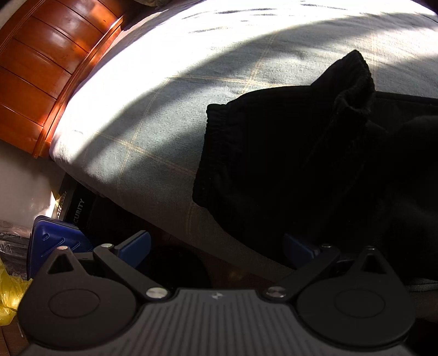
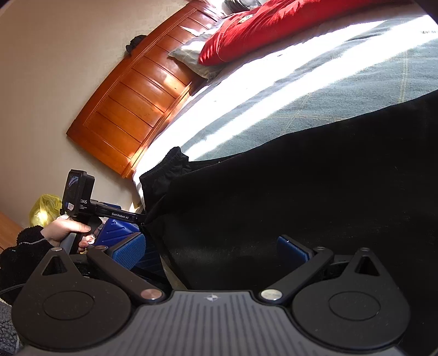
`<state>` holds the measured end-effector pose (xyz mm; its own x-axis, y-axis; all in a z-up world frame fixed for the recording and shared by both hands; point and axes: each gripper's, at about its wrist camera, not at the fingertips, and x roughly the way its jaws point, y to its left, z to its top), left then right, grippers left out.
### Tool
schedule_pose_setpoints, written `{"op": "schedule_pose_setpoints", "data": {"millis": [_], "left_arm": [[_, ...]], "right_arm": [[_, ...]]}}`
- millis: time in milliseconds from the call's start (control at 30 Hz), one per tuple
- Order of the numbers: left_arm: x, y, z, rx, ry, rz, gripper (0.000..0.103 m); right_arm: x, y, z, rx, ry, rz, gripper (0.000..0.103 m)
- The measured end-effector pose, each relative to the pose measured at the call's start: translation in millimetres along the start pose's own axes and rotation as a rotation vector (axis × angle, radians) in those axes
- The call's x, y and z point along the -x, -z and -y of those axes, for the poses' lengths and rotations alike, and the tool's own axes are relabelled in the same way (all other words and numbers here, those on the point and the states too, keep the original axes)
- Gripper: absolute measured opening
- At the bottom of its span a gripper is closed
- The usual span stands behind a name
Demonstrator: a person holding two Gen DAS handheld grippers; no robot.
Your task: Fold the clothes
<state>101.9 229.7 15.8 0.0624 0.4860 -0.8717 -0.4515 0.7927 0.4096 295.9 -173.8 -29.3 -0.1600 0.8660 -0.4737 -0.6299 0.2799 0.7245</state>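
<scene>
Here, both grippers (left gripper [image 1: 217,246], right gripper [image 2: 210,250]) spread wide beside black trousers [image 1: 301,164].

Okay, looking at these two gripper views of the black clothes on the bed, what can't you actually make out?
- Black garment: both views, too dark to read folds or type; cut off at the right edge.
- Left gripper: right wrist view, its tips are lost against the garment.
- Red pillow: cut off by the top edge.

My grippers: black linkage arms, silver pivot screws, ribbed grey housing, blue ribbed pads [image 2: 128,250]. Left hand [image 2: 64,229] wears a fuzzy black sleeve [image 2: 24,249].
</scene>
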Motion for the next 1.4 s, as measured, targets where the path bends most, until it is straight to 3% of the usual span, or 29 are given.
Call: {"op": "schedule_pose_setpoints", "data": {"millis": [33,133,200,267,367,400,467,533,633,733,767,1033,1233,1400], "left_arm": [[5.4,1.2,-1.7,0.007,0.031,0.022,0.102],[35.6,0.4,-3.2,0.004,0.230,0.171,0.102],[50.7,-5.0,3.9,-0.022,0.322,0.262,0.102],[56.5,-13.7,19.0,-0.083,0.341,0.334,0.102],[48.1,-27.8,42.2,-0.151,0.341,0.380,0.098],[45.3,-32.6,49.9,-0.174,0.340,0.396,0.093],[35.7,-40.4,61.2,-0.195,0.349,0.408,0.064],[19.8,-45.4,64.1,-0.186,0.371,0.389,0.051],[0.4,-47.0,64.6,-0.171,0.386,0.372,0.041],[-5.9,-43.6,55.8,-0.155,0.404,0.388,0.016],[-7.0,-43.1,51.8,-0.148,0.412,0.397,0.014],[12.4,-22.5,-11.6,-0.042,0.465,0.535,0.011],[8.5,-17.4,-46.4,-0.002,0.565,0.614,0.011],[-48.1,-17.3,-47.9,0.046,0.583,0.471,0.011]], "right_arm": [[-1.1,-0.7,-2.2,0.003,0.005,-0.001,0.103],[-4.1,-1.5,-10.7,0.017,0.021,-0.001,0.103],[-5.9,-0.9,-16.0,0.025,0.031,0.000,0.103],[-7.1,0.5,-19.8,0.033,0.042,0.003,0.103],[-7.0,3.4,-26.7,0.045,0.063,0.012,0.103],[-6.8,4.4,-29.1,0.048,0.070,0.016,0.103],[-5.6,7.7,-32.2,0.051,0.088,0.025,0.103],[-6.1,11.4,-34.4,0.045,0.109,0.033,0.103],[-9.2,17.0,-37.3,0.033,0.141,0.044,0.103],[-20.2,15.0,-43.3,0.031,0.173,0.052,0.103],[-23.9,14.4,-45.3,0.030,0.183,0.055,0.103],[-53.5,7.3,-61.1,0.026,0.263,0.073,0.103],[-79.8,-8.6,-72.5,0.034,0.288,0.071,0.103],[-98.4,-12.2,-80.5,0.032,0.315,0.050,0.103]]}}
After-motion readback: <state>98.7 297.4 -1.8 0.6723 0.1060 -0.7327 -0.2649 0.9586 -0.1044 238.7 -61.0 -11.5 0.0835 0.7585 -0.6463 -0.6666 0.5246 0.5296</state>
